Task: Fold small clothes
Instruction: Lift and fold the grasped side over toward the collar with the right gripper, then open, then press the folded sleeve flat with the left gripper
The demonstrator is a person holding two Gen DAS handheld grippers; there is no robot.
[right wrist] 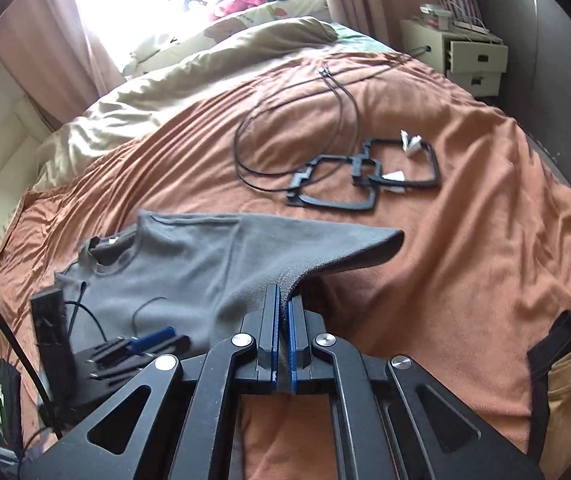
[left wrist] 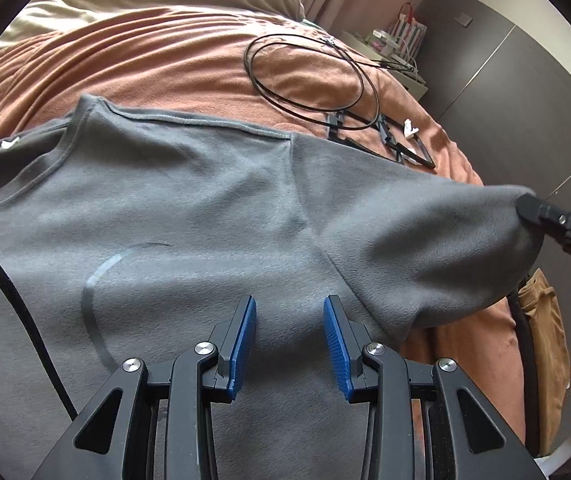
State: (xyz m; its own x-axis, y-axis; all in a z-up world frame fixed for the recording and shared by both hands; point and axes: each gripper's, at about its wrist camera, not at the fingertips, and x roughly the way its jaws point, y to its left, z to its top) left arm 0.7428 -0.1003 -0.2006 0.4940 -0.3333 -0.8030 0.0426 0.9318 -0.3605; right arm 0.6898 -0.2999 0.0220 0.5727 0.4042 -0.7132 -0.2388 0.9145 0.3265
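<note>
Now the right gripper (right wrist: pixel 284 300), clamped on the lifted right sleeve (right wrist: pixel 325 252) of a grey T-shirt (left wrist: pixel 205 208) spread on an orange bedspread (right wrist: pixel 465 220), likely folds it inward next, while the left gripper (left wrist: pixel 289 336) hovers parted over the chest.

Right tongs (right wrist: pixel 284 300) clamped on sleeve edge of grey shirt (right wrist: pixel 189 260), lifting it off orange blanket (right wrist: pixel 465 240) on bed. Left tongs (right wrist: pixel 141 346) over shirt body. Black frames (right wrist: pixel 365 176) and cable (right wrist: pixel 285 128) beyond.

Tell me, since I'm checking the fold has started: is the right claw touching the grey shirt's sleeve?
Touching. The right wrist view shows the right claw shut on the sleeve edge of the grey shirt, fabric pinched between its blue pads.
</note>
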